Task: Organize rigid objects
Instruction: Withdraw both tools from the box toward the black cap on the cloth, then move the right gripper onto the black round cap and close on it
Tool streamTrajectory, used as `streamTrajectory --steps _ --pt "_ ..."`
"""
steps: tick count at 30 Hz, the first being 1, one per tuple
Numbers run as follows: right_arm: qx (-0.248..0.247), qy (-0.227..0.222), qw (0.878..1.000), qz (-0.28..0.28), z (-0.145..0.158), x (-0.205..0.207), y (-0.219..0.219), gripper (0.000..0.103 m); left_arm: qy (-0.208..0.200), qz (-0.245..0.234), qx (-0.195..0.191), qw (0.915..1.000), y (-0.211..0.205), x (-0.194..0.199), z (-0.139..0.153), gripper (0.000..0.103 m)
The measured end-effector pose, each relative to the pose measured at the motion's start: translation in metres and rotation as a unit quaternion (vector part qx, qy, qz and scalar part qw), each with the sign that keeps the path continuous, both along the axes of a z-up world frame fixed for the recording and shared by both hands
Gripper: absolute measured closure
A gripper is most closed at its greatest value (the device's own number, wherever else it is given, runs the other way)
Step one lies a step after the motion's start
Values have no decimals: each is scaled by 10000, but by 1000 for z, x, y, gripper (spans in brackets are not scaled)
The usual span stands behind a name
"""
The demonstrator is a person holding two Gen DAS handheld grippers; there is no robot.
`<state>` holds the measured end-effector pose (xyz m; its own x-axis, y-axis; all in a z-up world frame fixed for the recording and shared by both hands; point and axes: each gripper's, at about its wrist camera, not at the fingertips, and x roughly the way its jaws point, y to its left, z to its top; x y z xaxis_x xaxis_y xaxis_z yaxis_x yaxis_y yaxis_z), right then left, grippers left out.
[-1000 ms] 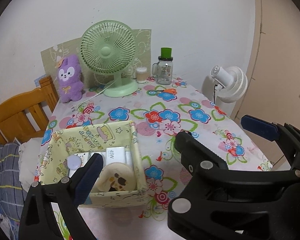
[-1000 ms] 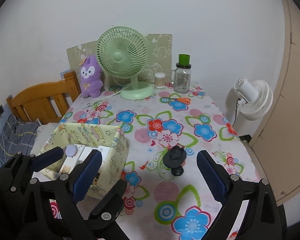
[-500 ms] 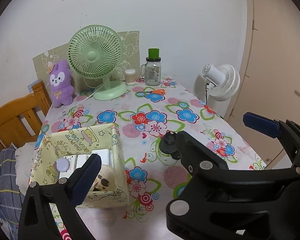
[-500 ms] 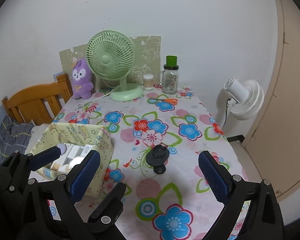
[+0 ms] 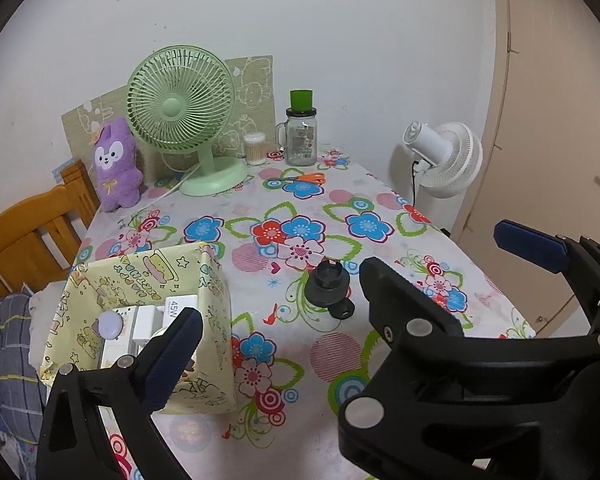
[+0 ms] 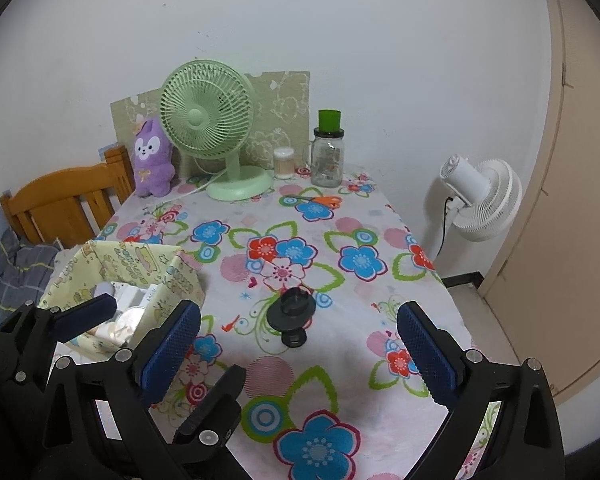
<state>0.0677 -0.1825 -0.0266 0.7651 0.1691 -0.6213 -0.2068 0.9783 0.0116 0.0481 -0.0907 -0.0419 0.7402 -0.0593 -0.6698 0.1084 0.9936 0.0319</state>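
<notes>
The black plastic adapter [image 6: 291,312] sits alone on the floral tablecloth [image 6: 340,360], right of the yellow box [image 6: 140,264], looking light and stiff, best pinched across its round collar by the wide-open, empty right gripper [image 6: 296,356].

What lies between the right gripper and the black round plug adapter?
Only bare flowered tablecloth lies between the right gripper and the black round plug adapter, as the right wrist view shows.

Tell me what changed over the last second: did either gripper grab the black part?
No. Both the left gripper and right gripper pulled back from the table, open and empty, bringing more tablecloth into view. The black part stays on the cloth beside the yellow box, unmoved.
</notes>
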Motion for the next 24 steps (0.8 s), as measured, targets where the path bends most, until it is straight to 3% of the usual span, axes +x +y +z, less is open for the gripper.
streamTrajectory --steps 24 --pt "-58 303 9995 -26 -47 39 -27 3 400 -29 -73 9992 -27 38 -46 1"
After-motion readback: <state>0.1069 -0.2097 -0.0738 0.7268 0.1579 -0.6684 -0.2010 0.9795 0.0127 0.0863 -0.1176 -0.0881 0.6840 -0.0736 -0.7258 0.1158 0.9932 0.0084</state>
